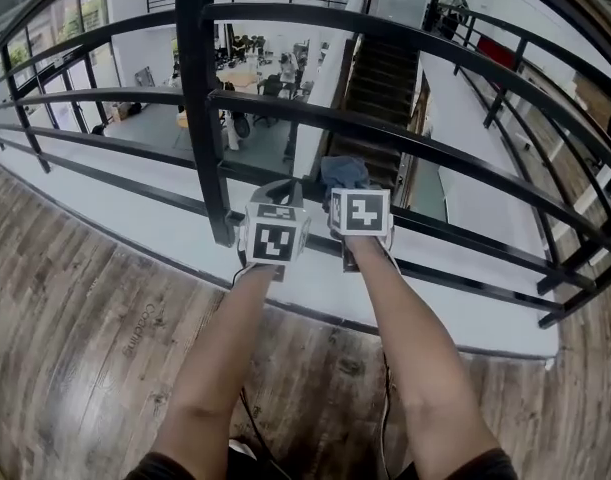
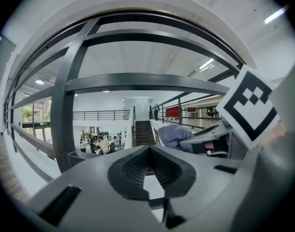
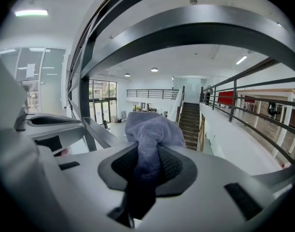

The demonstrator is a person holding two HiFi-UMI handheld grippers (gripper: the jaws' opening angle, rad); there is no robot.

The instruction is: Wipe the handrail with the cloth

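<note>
My two forearms reach out over the wooden floor [image 1: 85, 318], both tools side by side at the railing. The left gripper [image 2: 149, 164] has its jaws pressed together with nothing between them, so it is only along for the ride. The right gripper [image 3: 146, 164] is clamped on the blue cloth [image 3: 148, 129]: a twisted tail runs down through the jaws and a soft bunch bulges out in front.

That bunch sits at one of the lower bars [image 3: 100, 133], just right of the upright post [image 1: 198, 98]. From here I cannot tell whether it is actually touching the metal. The top bar of the handrail [image 1: 315, 13] curves away well above it, and beyond lie the staircase [image 1: 380, 78] and the open hall below.

To wipe well, I judge I should press the bunch, not the jaw tips, onto the bar and drag it along the bar's length in one steady line, with the grip kept tight. The drop beyond the railing means a loosened cloth would be lost. I would keep the idle left tool clear of the post and out of the right one's path.
</note>
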